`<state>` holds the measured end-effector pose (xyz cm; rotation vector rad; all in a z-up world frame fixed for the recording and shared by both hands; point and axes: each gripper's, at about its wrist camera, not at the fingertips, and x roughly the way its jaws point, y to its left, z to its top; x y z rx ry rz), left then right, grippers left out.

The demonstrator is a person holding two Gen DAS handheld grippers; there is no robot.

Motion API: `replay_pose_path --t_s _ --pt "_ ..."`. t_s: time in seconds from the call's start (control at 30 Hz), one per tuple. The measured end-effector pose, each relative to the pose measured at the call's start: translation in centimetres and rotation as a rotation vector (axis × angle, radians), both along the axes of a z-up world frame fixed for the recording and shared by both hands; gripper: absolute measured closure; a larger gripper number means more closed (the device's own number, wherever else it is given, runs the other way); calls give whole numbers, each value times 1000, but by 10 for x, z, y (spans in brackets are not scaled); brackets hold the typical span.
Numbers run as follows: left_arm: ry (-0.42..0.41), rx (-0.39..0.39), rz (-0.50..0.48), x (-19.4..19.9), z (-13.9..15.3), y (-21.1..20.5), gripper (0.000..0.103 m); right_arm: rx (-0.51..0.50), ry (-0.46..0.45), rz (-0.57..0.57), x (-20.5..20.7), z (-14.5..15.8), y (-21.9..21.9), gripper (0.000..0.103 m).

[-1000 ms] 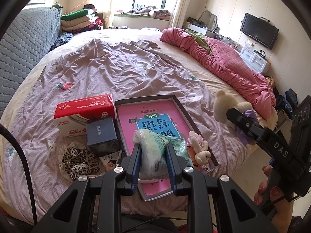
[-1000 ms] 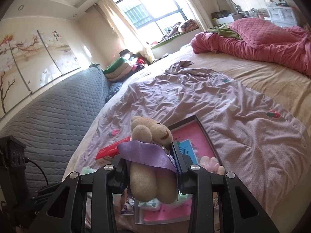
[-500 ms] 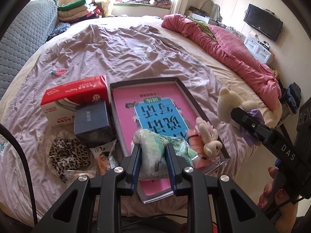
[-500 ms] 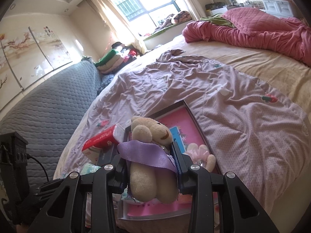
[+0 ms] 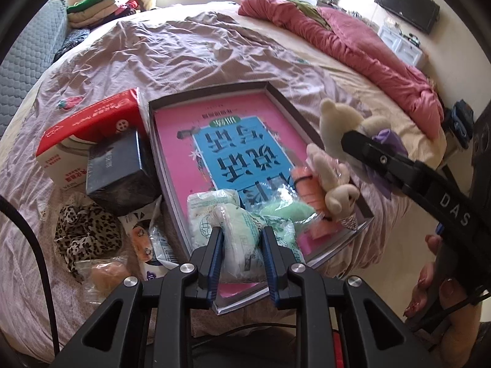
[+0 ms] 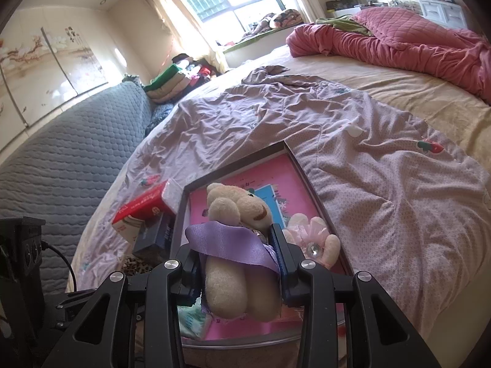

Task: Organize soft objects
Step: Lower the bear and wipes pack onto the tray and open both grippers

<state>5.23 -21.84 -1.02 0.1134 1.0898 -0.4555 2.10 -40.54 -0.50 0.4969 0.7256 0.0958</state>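
My left gripper is shut on a pale green tissue pack, held over the near end of a dark shallow box with a pink book inside. A second green pack and a pink plush rabbit lie in the box. My right gripper is shut on a beige teddy bear with a purple ribbon, above the box's near right edge; the bear also shows in the left wrist view.
Left of the box lie a red tissue box, a dark blue box, a leopard scrunchie and small packets. A pink quilt lies far right. The bed's near edge is just below the box.
Both grippers have moved forward and down toward the box, each still holding its object. The box and plush rabbit now look nearer.
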Motion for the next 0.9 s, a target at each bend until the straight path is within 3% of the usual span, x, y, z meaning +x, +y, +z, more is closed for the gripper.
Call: replay_pose_path --t_s 0.43,0.9 --pt "41 5 -26 6 -18 -6 77 -38 21 -14 8 -10 -3 63" --pt "62 -26 -10 14 -24 0 77 -106 88 55 24 -36 17 63"
